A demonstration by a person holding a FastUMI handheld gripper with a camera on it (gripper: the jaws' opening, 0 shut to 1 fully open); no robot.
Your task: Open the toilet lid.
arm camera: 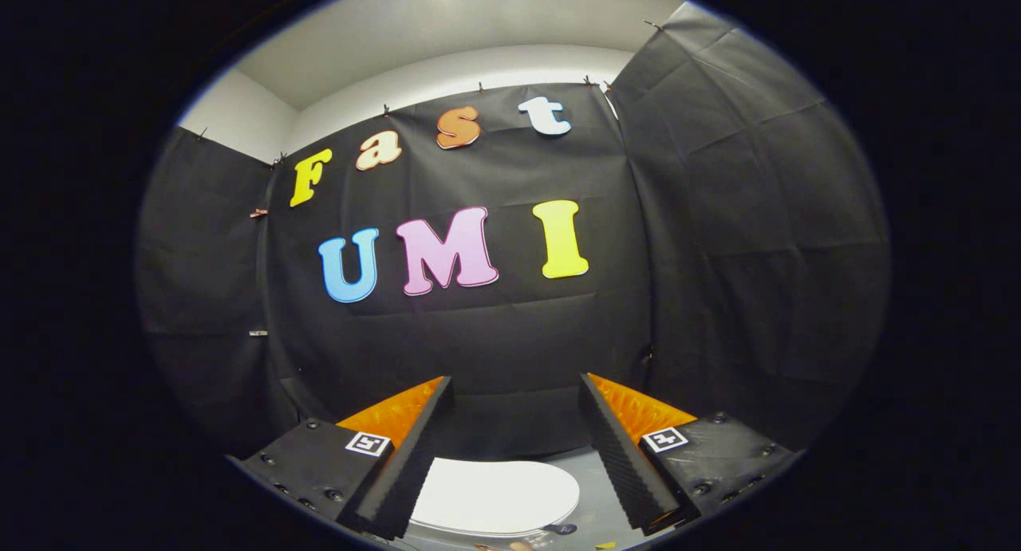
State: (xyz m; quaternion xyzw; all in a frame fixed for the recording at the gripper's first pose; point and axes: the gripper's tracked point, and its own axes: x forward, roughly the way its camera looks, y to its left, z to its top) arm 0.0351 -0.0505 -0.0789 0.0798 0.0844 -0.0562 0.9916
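below and between the two fingers of my hand-held gripper [514, 455], which are spread wide and pinching nothing, lies the white toilet lid [498, 497], closed flat. i judge i should dip lower and hook its near rim before lifting.

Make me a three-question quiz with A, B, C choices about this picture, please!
1. Where is the white toilet lid?
A. Low down between the two fingers of the tool
B. Hanging on the black cloth wall
C. On top of one finger

2. What colour are the fingers' outer sides?
A. Green
B. Orange
C. Pink

3. How is the tool set?
A. Shut on the lid
B. Open, touching nothing
C. Shut on the cloth

Answers: 1 A, the lid shows in the gap between the fingers; 2 B, orange shows beside the black pads; 3 B, a wide gap separates the fingers.
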